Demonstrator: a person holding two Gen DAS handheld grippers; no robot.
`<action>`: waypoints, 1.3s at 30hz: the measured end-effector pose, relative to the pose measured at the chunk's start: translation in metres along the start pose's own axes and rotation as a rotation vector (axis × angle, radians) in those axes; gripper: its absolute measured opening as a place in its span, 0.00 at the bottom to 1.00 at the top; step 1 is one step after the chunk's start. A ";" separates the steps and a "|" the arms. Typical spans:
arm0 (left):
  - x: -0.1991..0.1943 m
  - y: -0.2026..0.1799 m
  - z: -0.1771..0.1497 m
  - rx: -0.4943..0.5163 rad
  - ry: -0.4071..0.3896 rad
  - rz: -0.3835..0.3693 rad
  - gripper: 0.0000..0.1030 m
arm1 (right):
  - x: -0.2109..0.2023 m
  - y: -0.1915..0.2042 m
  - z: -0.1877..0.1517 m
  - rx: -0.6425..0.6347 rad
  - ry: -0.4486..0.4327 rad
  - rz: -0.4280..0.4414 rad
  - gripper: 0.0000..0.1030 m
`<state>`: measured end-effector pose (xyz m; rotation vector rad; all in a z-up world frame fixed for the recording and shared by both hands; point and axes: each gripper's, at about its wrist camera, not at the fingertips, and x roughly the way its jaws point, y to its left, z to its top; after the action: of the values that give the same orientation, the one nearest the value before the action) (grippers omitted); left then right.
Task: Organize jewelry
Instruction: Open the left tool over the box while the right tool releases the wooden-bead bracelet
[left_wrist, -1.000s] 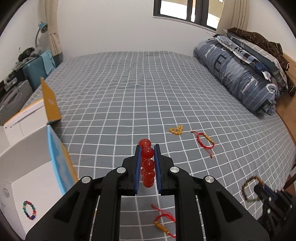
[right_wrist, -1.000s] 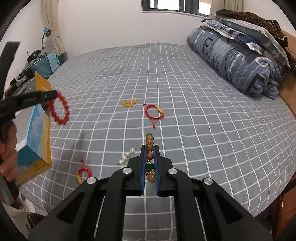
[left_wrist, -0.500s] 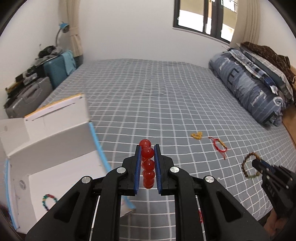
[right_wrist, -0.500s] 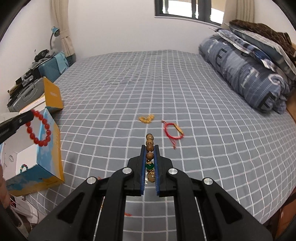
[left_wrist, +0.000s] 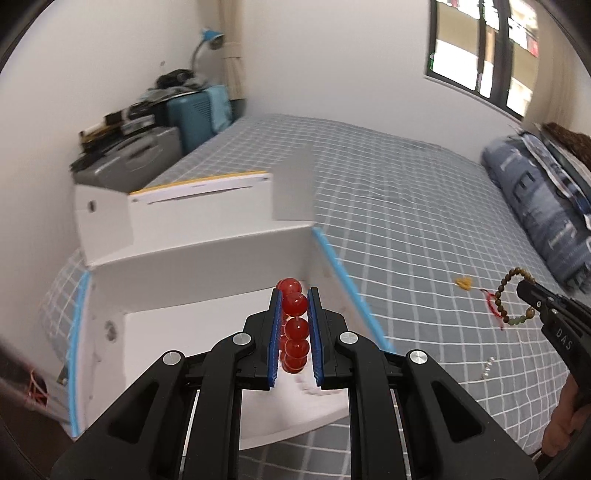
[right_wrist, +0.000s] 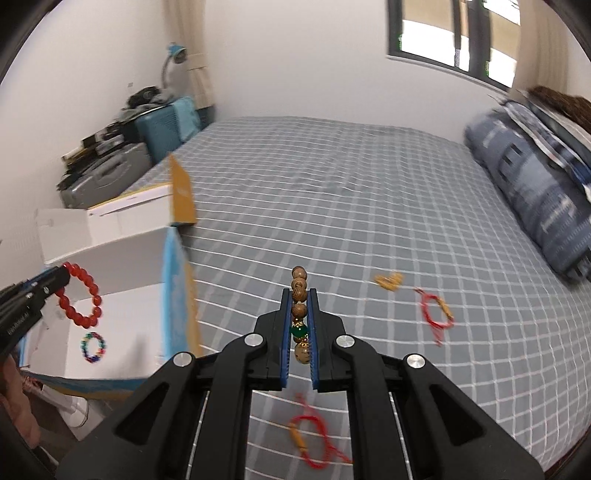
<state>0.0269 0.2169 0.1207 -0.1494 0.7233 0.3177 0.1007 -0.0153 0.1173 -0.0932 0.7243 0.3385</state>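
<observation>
The left gripper (left_wrist: 294, 314) pinches a red bead bracelet (left_wrist: 293, 326) between its blue pads, the beads stacked in a line between the fingers. It hangs above the open white box (left_wrist: 192, 280), which sits at the left edge of the bed (left_wrist: 406, 206). From the right wrist camera the same bracelet (right_wrist: 83, 299) dangles as a loop from the left gripper (right_wrist: 61, 275) over the inside of the box (right_wrist: 122, 258), where a multicoloured bead bracelet (right_wrist: 93, 347) already lies on the white floor.

The right gripper (right_wrist: 298, 321) is pressed together on a brown wooden bead bracelet (right_wrist: 299, 310) that carries one green bead. It is held over the grey checked bed cover, to the right of the box. In the left wrist view this bracelet (left_wrist: 511, 297) hangs as a loop from the right gripper (left_wrist: 526, 290), with a person's hand (left_wrist: 565, 424) at the handle below.

Still lying on the bed are a small gold piece (right_wrist: 388, 280), a red cord bracelet (right_wrist: 436, 314) just right of it, a second red cord bracelet (right_wrist: 314, 439) near the close edge, and a short string of pearls (left_wrist: 488, 367). A folded blue-grey quilt (right_wrist: 535, 199) lies along the right side, and suitcases (right_wrist: 122, 170) stand by the far left wall.
</observation>
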 end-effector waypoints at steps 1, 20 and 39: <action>-0.001 0.008 -0.002 -0.008 0.001 0.009 0.13 | 0.001 0.013 0.003 -0.017 -0.001 0.015 0.07; 0.006 0.103 -0.031 -0.127 0.043 0.144 0.13 | 0.051 0.172 -0.001 -0.190 0.059 0.194 0.07; 0.059 0.134 -0.048 -0.179 0.179 0.136 0.14 | 0.107 0.206 -0.025 -0.226 0.189 0.195 0.08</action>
<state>-0.0062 0.3448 0.0425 -0.3017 0.8843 0.5039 0.0904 0.2030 0.0340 -0.2722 0.8832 0.6037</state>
